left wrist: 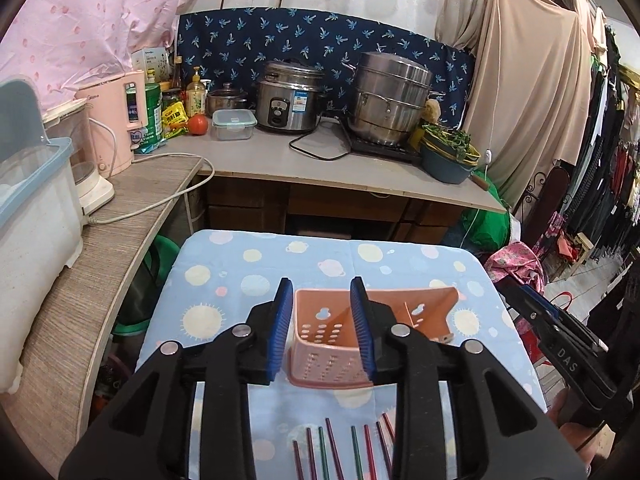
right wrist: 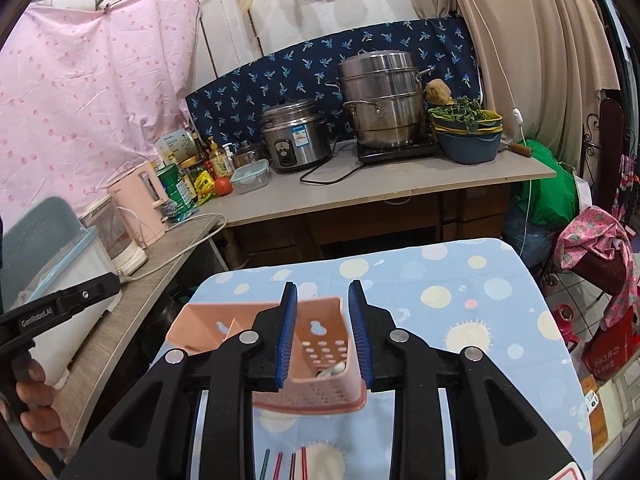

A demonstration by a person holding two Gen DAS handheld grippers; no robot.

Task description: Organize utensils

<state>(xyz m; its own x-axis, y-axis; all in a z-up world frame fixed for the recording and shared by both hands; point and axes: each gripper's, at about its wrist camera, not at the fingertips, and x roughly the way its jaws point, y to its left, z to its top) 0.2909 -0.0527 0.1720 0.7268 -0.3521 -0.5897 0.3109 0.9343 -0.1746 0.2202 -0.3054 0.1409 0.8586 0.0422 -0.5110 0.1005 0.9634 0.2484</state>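
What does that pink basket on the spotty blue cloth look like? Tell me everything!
The pink basket looks like plastic, with slanted walls, rows of little holes and a gourd-shaped cutout. A divider splits it into compartments. It stands upright with its open top up, on the blue dotted cloth. Something whitish lies inside one compartment, too hidden to name. Colored chopsticks lie on the cloth nearer the camera, apart from it. Neither open gripper clearly touches it.
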